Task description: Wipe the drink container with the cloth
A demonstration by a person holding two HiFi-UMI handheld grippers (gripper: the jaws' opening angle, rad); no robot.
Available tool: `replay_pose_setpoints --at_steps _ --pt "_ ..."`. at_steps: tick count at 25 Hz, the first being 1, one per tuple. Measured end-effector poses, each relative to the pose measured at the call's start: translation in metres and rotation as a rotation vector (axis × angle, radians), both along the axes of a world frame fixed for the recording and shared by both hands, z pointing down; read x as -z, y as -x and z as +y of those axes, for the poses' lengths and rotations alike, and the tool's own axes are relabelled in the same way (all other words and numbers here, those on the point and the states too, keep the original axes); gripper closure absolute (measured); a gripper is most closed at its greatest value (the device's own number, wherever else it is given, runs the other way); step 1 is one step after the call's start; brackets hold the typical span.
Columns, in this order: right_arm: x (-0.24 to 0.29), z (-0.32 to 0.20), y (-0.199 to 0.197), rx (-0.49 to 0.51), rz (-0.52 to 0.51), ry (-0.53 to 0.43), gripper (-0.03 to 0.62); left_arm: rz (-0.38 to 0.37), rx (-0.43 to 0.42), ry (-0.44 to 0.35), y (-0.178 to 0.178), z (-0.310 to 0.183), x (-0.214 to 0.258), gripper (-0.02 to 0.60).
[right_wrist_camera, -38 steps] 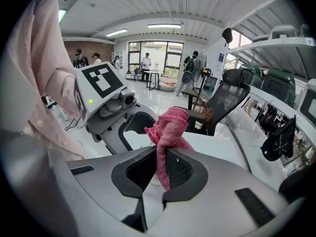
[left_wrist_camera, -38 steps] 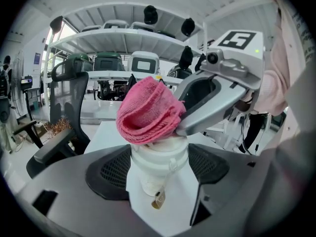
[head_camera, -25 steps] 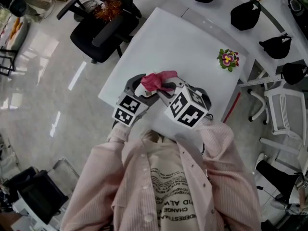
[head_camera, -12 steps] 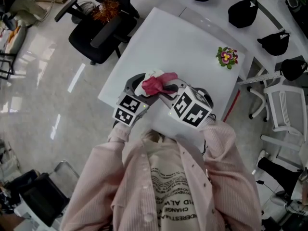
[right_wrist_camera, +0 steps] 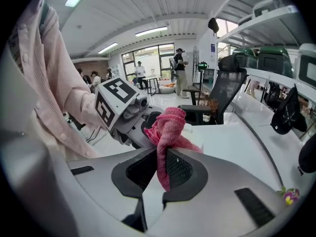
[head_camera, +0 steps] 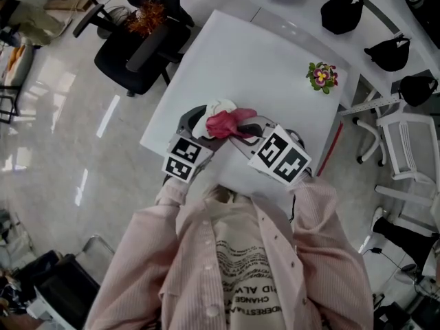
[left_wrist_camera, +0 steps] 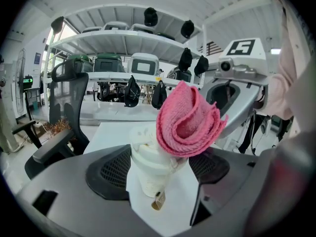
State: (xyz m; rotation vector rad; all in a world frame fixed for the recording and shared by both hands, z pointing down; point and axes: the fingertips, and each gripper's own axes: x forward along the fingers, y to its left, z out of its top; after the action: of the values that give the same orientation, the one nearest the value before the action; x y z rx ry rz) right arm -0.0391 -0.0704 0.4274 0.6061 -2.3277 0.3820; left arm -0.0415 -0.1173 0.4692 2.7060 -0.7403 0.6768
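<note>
Looking along the left gripper (left_wrist_camera: 158,174) alone shows jaws clamping the drink container (left_wrist_camera: 148,157); right gripper (right_wrist_camera: 159,172) jaws pinch the cloth (right_wrist_camera: 170,125).

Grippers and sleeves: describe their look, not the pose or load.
Both the left gripper and right gripper have smooth grey shells with black meshed pads inside the jaws. Each carries a white cube printed with black square markers. The sleeves are pale pink with fine stripes.

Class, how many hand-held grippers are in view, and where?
2. The left hand-held gripper grips the drink container at the near edge of the table; the right hand-held gripper, beside it, holds the cloth against the container's top.
</note>
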Motion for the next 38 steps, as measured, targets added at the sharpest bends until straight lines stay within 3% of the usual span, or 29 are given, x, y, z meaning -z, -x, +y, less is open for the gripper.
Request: replay_pose_setpoints --at_steps 6,12,21,25,33,38 --pt "0.014 -0.002 -0.012 -0.132 -0.148 -0.037 0.560 0.005 0.000 -0.002 0.000 0.000 0.000 0.232" --pt "0.037 -0.015 -0.039 -0.417 -0.440 -0.054 0.560 0.006 -0.001 -0.004 0.001 0.001 0.001 0.233" --pt "0.017 -0.018 -0.069 -0.805 -0.897 0.083 0.560 0.014 -0.002 -0.007 -0.001 0.003 0.002 0.232" --pt "-0.003 -0.018 -0.072 -0.910 -0.969 0.139 0.560 0.018 -0.001 -0.007 -0.001 0.002 0.003 0.232" --pt "-0.022 -0.022 -0.063 -1.024 -1.139 0.224 0.560 0.025 0.008 -0.012 -0.002 0.003 0.002 0.232" --pt "-0.030 -0.024 -0.064 -1.052 -1.138 0.237 0.560 0.029 0.011 -0.014 0.000 0.002 0.004 0.232"
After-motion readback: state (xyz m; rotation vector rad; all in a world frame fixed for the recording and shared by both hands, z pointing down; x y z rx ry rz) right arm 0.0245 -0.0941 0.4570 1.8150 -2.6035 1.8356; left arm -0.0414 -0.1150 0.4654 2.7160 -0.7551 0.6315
